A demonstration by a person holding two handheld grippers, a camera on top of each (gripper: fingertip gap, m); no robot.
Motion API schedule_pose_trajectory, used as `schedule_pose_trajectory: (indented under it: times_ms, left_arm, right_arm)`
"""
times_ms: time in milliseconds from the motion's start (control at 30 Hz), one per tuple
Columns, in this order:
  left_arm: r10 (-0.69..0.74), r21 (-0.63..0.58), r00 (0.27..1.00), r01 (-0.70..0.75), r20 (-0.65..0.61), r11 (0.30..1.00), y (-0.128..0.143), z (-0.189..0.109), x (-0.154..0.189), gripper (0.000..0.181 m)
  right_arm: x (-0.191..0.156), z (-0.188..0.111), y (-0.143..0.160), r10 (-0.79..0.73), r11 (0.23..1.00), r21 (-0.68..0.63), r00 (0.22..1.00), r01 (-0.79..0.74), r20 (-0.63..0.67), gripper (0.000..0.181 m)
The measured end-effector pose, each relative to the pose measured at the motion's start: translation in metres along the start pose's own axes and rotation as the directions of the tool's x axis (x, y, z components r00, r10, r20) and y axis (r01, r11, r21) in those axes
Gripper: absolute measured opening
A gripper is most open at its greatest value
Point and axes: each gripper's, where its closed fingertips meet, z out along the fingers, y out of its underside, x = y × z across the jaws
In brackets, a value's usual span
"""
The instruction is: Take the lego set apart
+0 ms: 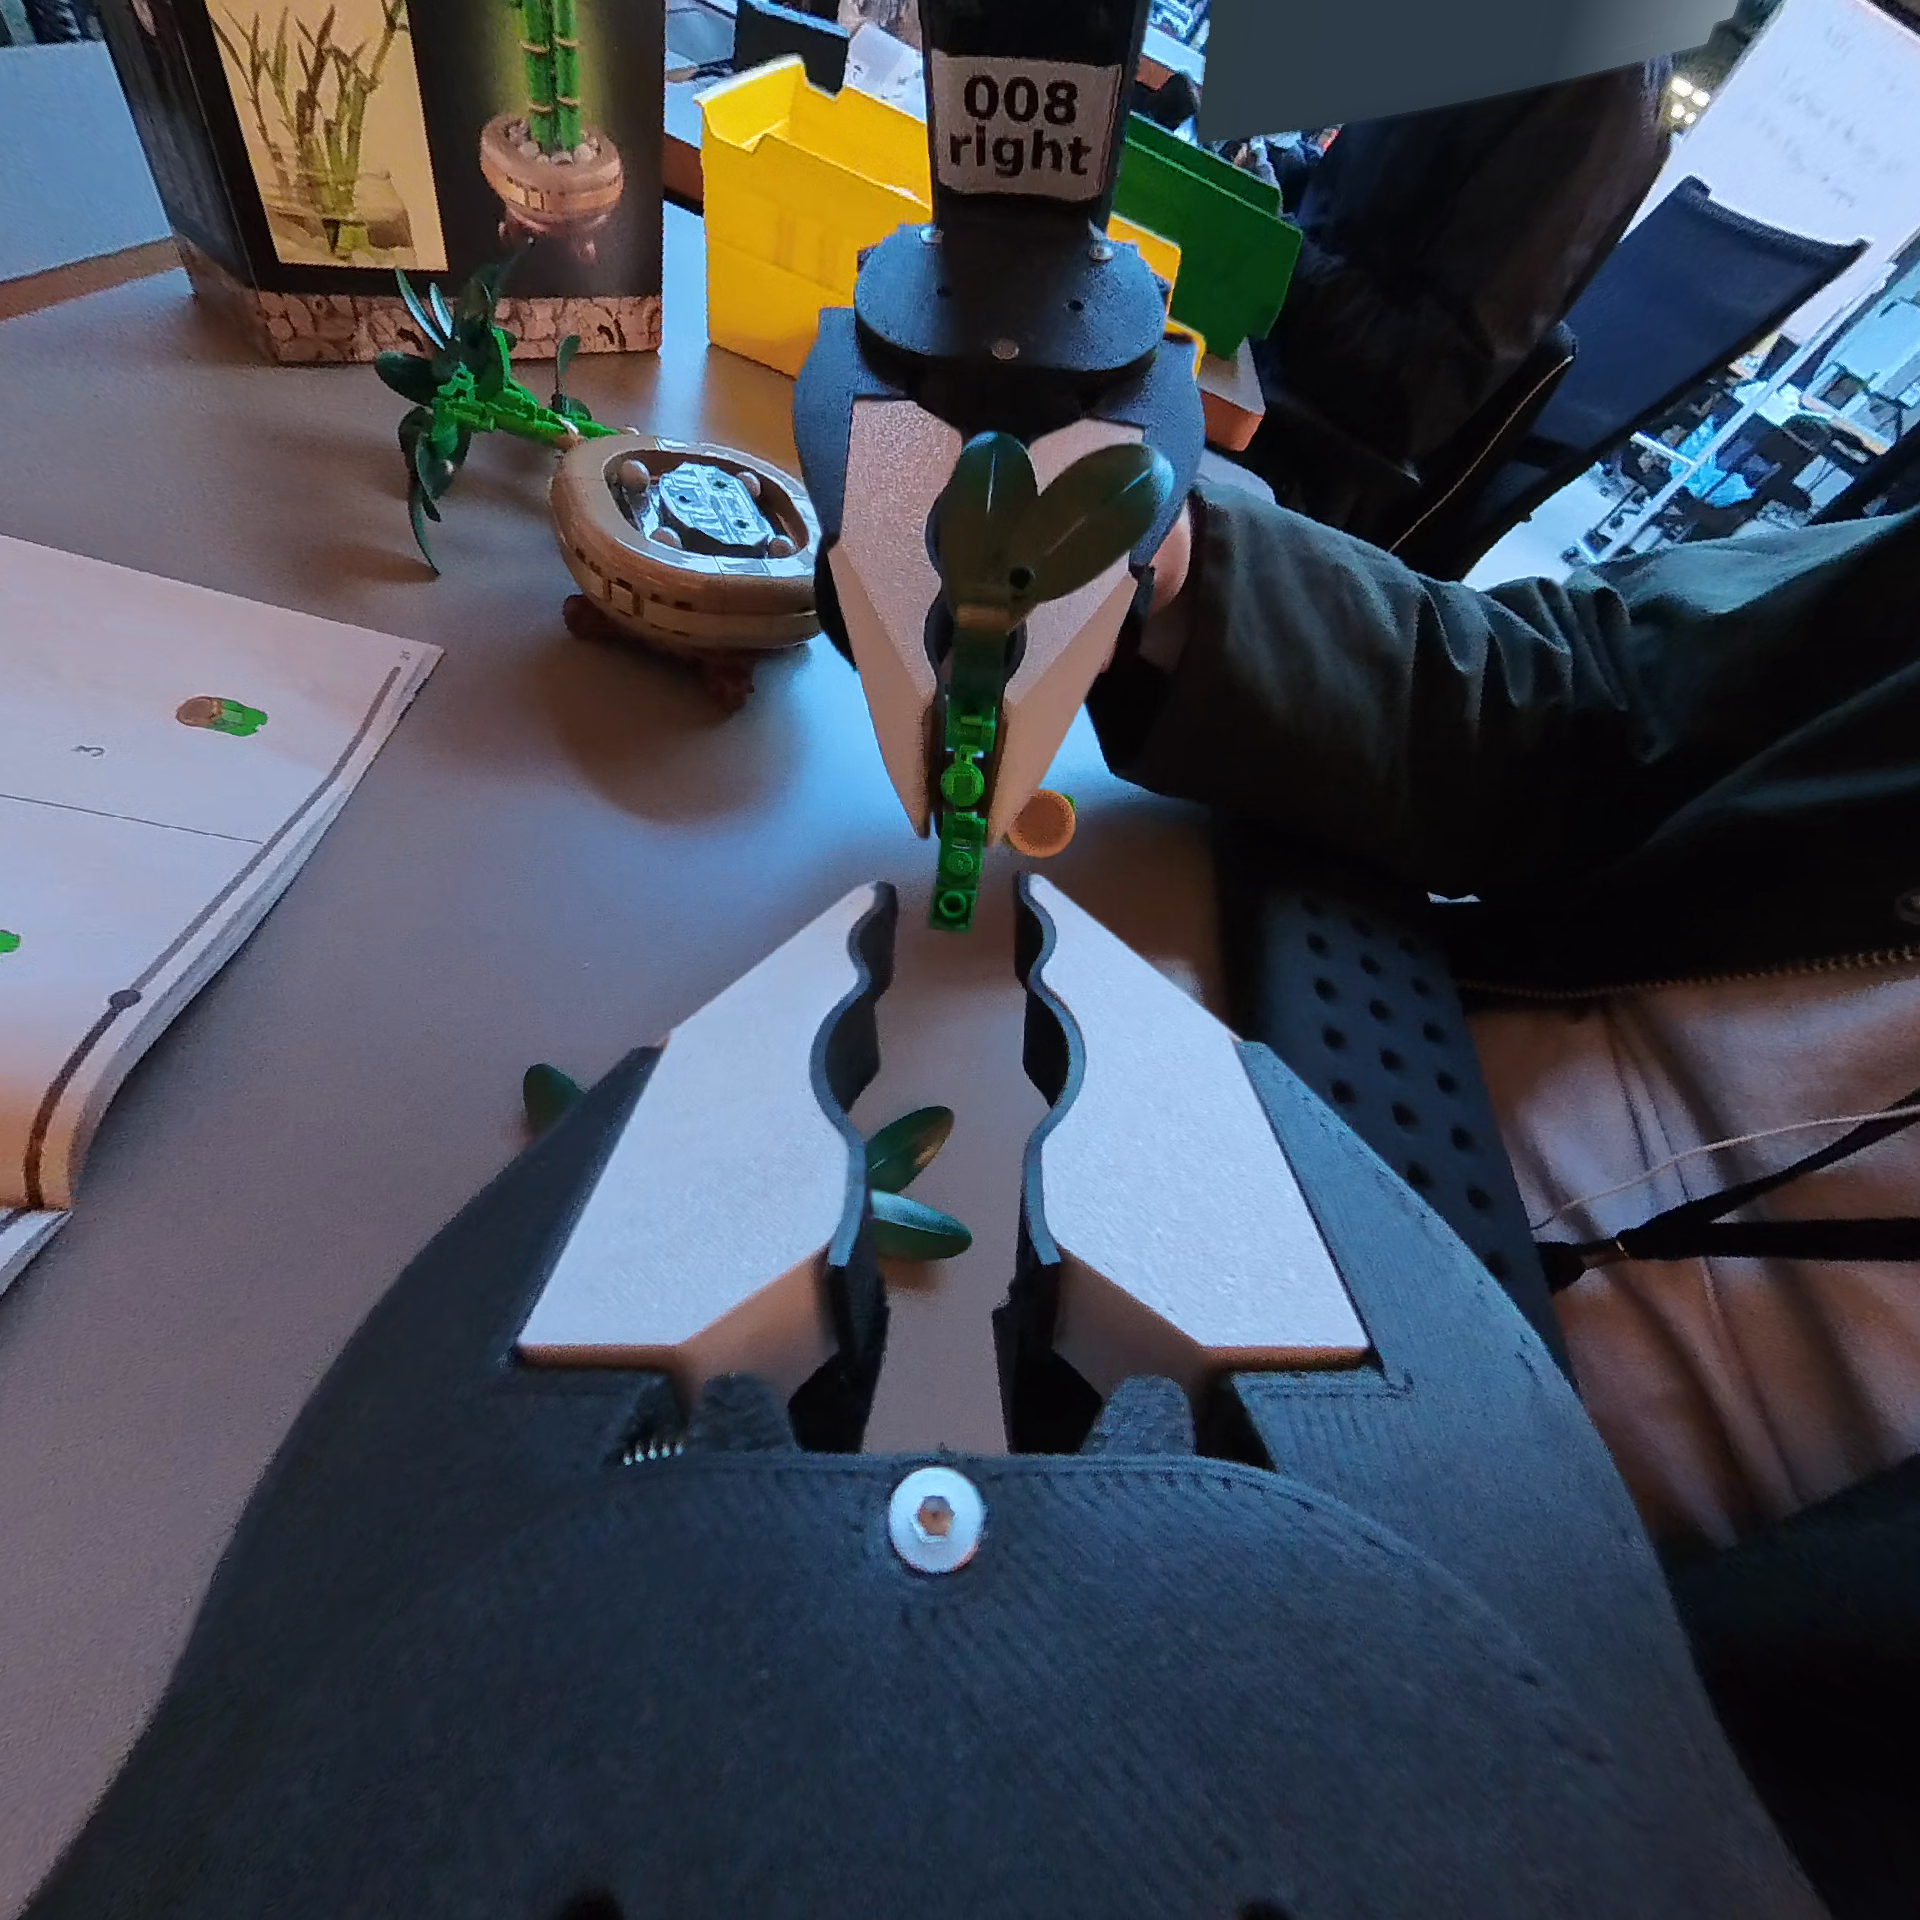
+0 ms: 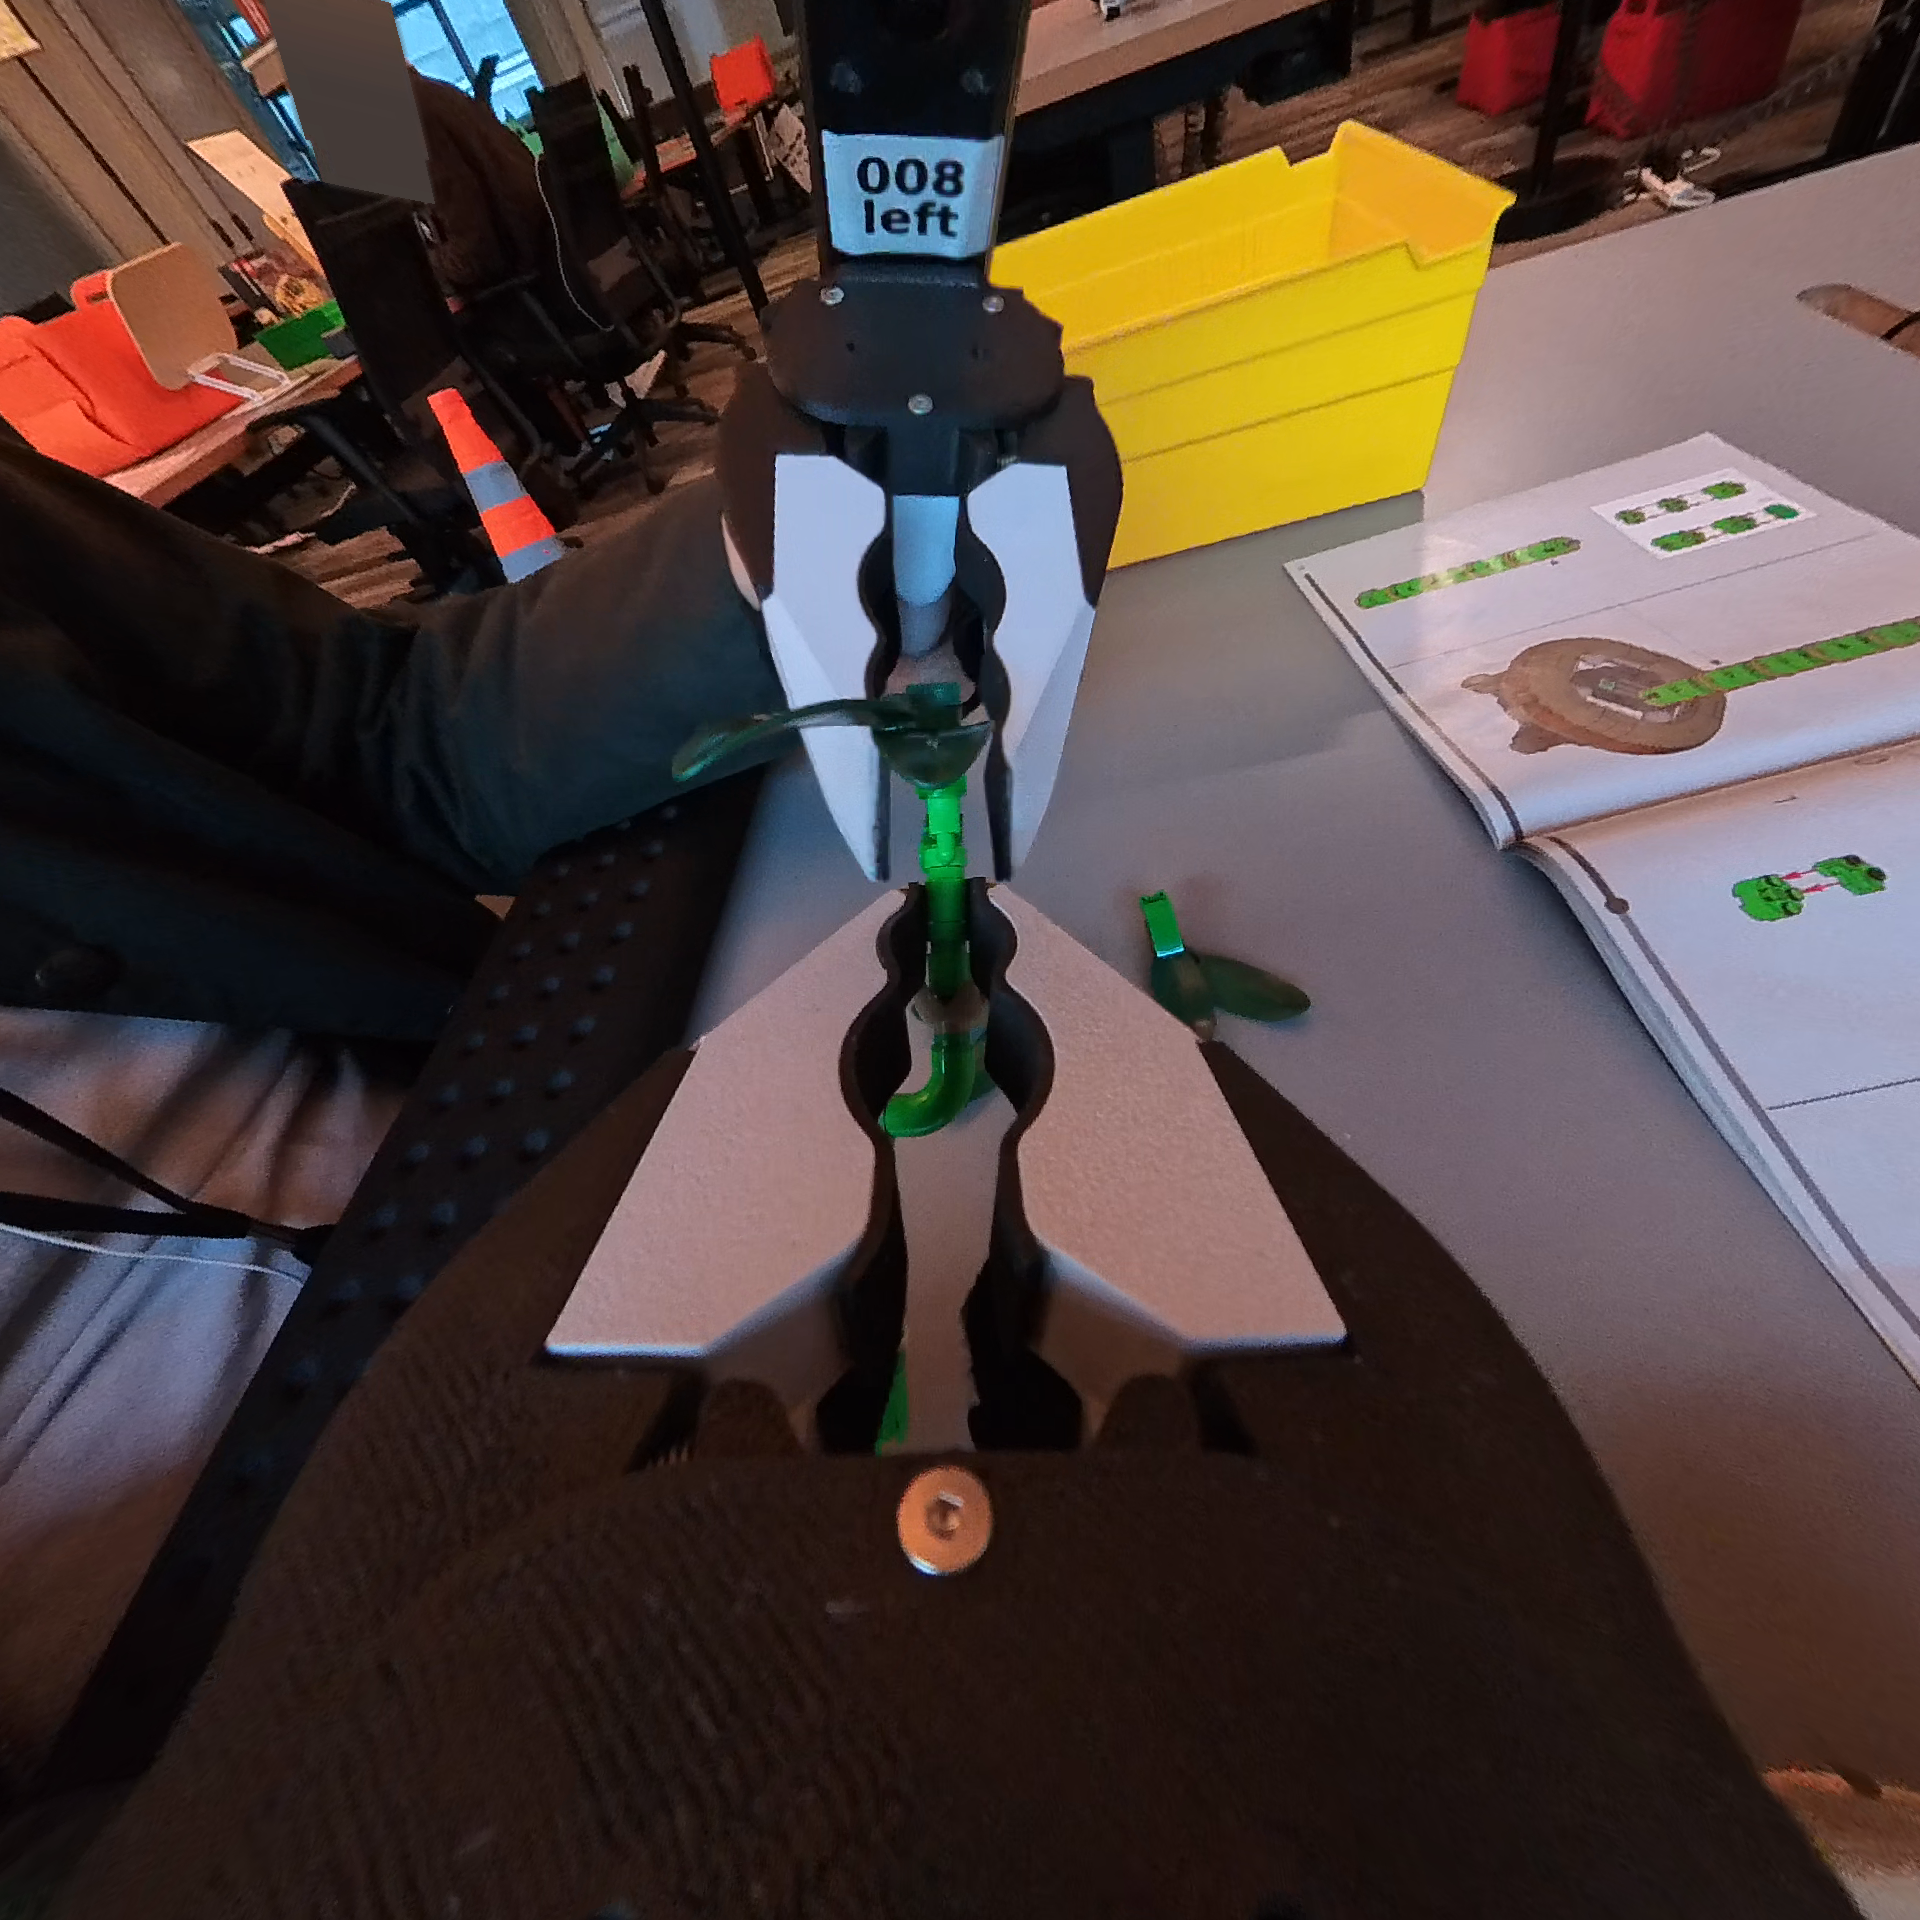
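right tongs (image 1: 961, 831) clamp green stem (image 1: 961, 821); left tongs (image 1: 954, 904) parted, empty.

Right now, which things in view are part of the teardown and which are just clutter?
Job: stem in right hand-held gripper, left hand-held gripper, pot, leafy stalk, loose leaves.
Lying about: manual, box, yellow bin, green bin.

Grey desk (image 2: 1558, 343) in a busy workshop. Behind it, black office chairs (image 2: 582, 301), more workbenches (image 2: 1143, 62), an orange traffic cone (image 2: 488, 478) on dark floor (image 2: 665, 457), orange bins (image 2: 73, 395), red bags (image 2: 1662, 52). Daylight from a far window (image 2: 468, 42).
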Motion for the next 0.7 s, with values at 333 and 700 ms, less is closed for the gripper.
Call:
schedule_pose_trajectory:
  times_ms: [333, 700]
  left_arm:
    - [0.014, 0.004, 1.0, -0.014, -0.008, 1.0, 0.0, 0.004, 0.001, 0.007]
    - [0.039, -0.018, 0.998, -0.04, -0.052, 0.999, 0.001, 0.003, 0.01, 0.006]
  right_arm:
    - [0.0, 0.002, 0.002, 0.022, 1.0, -0.007, 1.0, -0.022, 0.012, 0.006]
    - [-0.009, 0.006, 0.003, -0.019, 0.999, -0.026, 0.999, 0.02, 0.047, 0.006]
